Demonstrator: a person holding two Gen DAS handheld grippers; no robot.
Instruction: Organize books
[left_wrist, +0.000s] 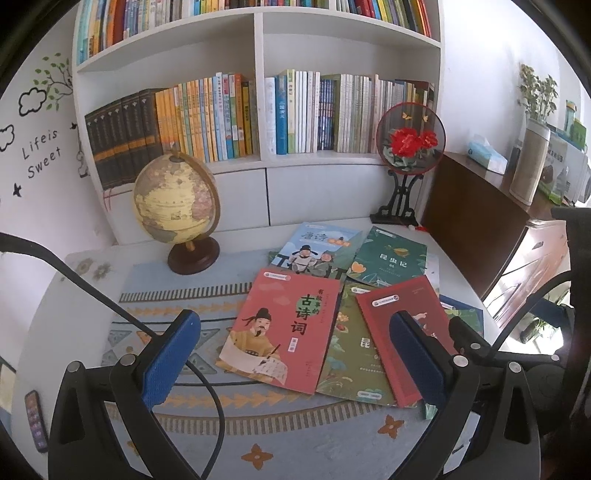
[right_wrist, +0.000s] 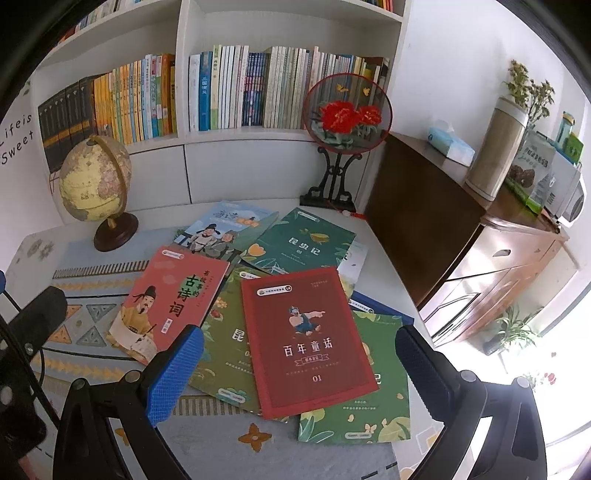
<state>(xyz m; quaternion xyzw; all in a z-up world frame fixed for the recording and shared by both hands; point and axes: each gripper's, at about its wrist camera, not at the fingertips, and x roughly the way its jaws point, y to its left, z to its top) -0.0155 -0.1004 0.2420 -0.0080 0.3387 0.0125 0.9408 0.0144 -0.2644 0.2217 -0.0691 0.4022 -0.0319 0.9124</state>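
Hovering above the worktop (left_wrist: 92, 269), the left hand-held gripper (left_wrist: 291, 354) has its jaws spread wide and holds nothing; between its blue pads (left_wrist: 168, 362) lies the pale red poetry book (left_wrist: 284, 332), flat on the patterned mat (left_wrist: 177, 306). The right hand-held gripper (right_wrist: 299, 365) is likewise spread and empty, with the dark red fairy-tale book (right_wrist: 306, 339) lying between its fingers, on top of two green books (right_wrist: 218, 343). Beyond both grippers lie a blue book (right_wrist: 225, 229) and another green book (right_wrist: 306, 243), overlapping. Farther ahead, to the left, stands a globe (left_wrist: 175, 206); behind it a bookshelf (left_wrist: 258, 85) is filled with upright books.
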